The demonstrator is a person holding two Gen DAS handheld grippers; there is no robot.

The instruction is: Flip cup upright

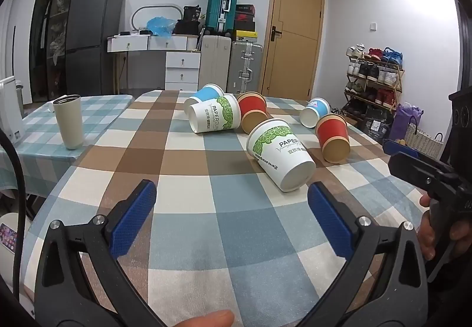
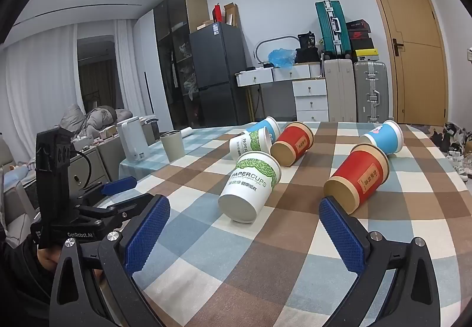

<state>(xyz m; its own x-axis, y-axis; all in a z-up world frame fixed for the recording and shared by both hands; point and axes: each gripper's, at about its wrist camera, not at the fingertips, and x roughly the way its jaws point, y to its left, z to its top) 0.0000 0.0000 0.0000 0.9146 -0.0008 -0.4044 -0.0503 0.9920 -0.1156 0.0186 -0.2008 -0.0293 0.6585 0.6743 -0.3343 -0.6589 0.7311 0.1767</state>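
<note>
Several paper cups lie on their sides on the checked tablecloth (image 1: 191,209). The nearest is a white and green cup (image 1: 280,154), also in the right wrist view (image 2: 250,188), its base toward me. A red cup (image 1: 333,135) lies to its right and shows in the right wrist view (image 2: 357,179). Behind them lie another white cup (image 1: 214,116), a red cup (image 1: 253,111) and two blue cups (image 1: 314,111) (image 1: 206,92). My left gripper (image 1: 231,209) is open and empty above the cloth, short of the white cup. My right gripper (image 2: 244,226) is open and empty, just before the white and red cups.
A beige steel tumbler (image 1: 69,122) stands upright on the neighbouring table at left. A white kettle (image 2: 132,139) stands beyond it. The right gripper shows at the right edge of the left wrist view (image 1: 413,161). Suitcases, drawers and a shoe rack (image 1: 374,79) stand behind.
</note>
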